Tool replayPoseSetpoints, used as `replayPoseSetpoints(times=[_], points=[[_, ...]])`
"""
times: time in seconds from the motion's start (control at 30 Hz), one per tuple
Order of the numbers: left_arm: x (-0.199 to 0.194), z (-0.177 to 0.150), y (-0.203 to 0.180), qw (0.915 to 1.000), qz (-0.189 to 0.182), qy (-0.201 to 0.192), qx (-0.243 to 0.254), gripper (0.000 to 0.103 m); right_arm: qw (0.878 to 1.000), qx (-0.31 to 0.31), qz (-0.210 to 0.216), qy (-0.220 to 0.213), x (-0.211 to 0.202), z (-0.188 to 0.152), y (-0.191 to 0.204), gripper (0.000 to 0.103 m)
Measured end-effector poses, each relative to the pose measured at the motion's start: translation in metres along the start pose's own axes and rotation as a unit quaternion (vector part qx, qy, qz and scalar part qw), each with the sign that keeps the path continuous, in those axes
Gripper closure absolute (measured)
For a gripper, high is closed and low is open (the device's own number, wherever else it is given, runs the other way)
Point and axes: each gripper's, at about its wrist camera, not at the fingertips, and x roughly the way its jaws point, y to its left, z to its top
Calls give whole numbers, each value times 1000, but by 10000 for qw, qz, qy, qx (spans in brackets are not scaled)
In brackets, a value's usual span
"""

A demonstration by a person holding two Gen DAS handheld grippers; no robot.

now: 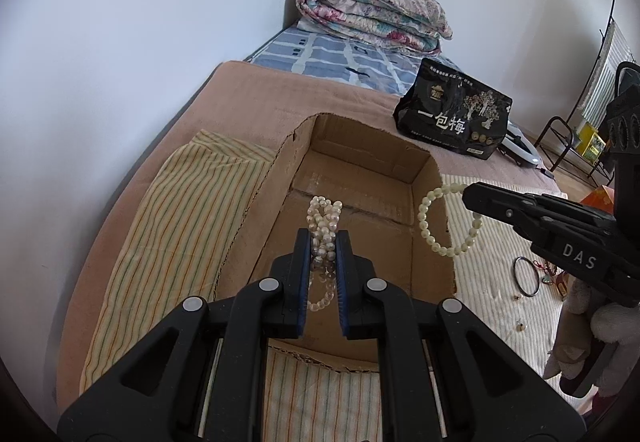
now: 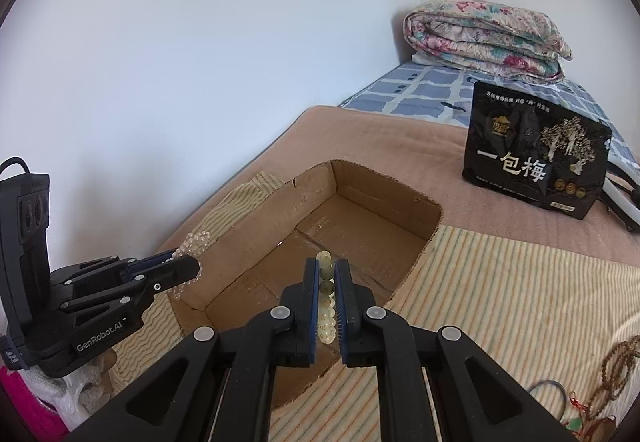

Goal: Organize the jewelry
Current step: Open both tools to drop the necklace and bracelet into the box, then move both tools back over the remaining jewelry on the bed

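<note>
- White walls meet in a corner behind a bed [image 1: 248, 98] covered with a tan blanket; a folded floral quilt [image 1: 372, 16] lies at its far end on a blue checked sheet [image 1: 340, 56].
- Striped cloth [image 1: 160, 226] is spread over the blanket, and an open cardboard box [image 1: 352, 170] sits on it.
- Behind the box stands a black bag [image 2: 536, 156] with white Chinese lettering.
- Left gripper [image 1: 322, 242] has its jaws closed on a pearl strand [image 1: 323, 218], bunched between the blue pads and held above the box floor; part of the strand hangs down between the fingers.
- Seen from the right wrist, the left gripper [image 2: 192, 262] reaches over the box's left wall with the pearl strand [image 2: 194, 242] sticking out past its tips.
- Right gripper [image 2: 326, 274] has its jaws clamped on a pale bead bracelet [image 2: 326, 294], edge-on between the pads, over the box.
- From the left wrist, the bracelet [image 1: 434, 222] shows as a ring hanging from the right gripper's tip [image 1: 470, 196] over the box's right wall.
- Off to the right on the cloth lie a dark bangle [image 1: 526, 276] and brown bead strings [image 2: 616, 378], well apart from the box.
</note>
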Motion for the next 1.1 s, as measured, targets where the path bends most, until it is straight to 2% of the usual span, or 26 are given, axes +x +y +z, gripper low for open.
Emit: replayPoseSetpoints(times=[0.33,0.4,0.43,0.5,0.6,0.97,1.1], points=[[18,-6,4,9998,28,187,-64,93,9995,252,81,185,26,-9,-14,96],[19,-5,6,9997,-19,205,-128,93,9994,282,94,173,26,-10,-16,83],[19,-5,7,9997,2,209,-148,92,9995,279,58,149,26,-10,-16,67],[18,-5,7,9997,53,172,-166,59,9996,264,25,87,23,-10,-17,47],[15,-6,8,9997,86,117,-186,57,9996,259,-52,15,17,-11,-18,27],[11,-7,7,9997,101,109,-193,57,9986,172,-465,-188,-6,-12,-21,3],[4,-8,-2,9998,86,71,-166,57,9974,140,-653,-259,-15,-12,-23,2]])
